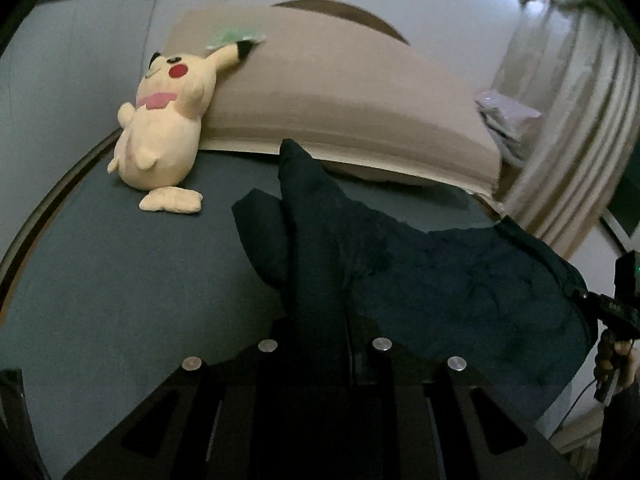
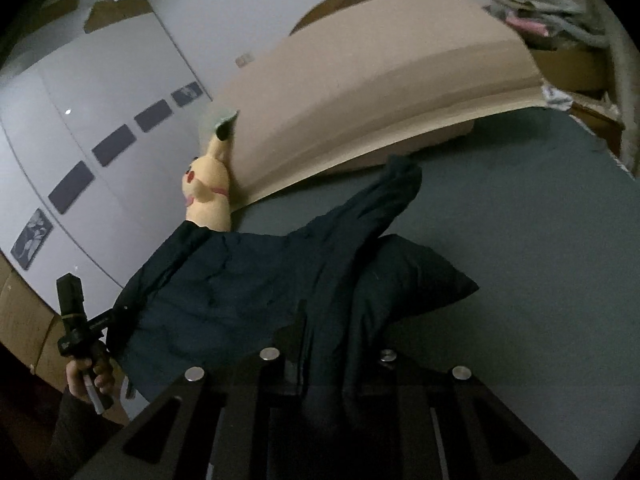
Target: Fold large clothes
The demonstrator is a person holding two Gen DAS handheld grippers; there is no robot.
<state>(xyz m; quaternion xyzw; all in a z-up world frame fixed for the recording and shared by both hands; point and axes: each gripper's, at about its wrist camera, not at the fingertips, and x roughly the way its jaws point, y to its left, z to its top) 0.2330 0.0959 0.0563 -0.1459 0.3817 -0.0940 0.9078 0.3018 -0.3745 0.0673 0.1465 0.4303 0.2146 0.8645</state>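
Observation:
A large dark navy garment [image 1: 460,280] hangs stretched between my two grippers above the grey-blue bed [image 1: 112,264]. My left gripper [image 1: 324,332] is shut on one edge of it; the cloth runs up out of the jaws. My right gripper [image 2: 320,356] is shut on the other edge of the garment [image 2: 240,292]. Two long parts, sleeves or legs, trail onto the bed [image 2: 540,208]. The right gripper also shows at the right edge of the left wrist view [image 1: 616,312], and the left gripper shows in the right wrist view [image 2: 80,328], held by a hand.
A yellow plush toy [image 1: 164,120] leans against a beige folded mattress or pad [image 1: 340,92] at the head of the bed. Curtains [image 1: 580,120] hang at the right. A white wardrobe wall [image 2: 80,120] stands to the left. Cardboard boxes [image 2: 24,320] sit beside the bed.

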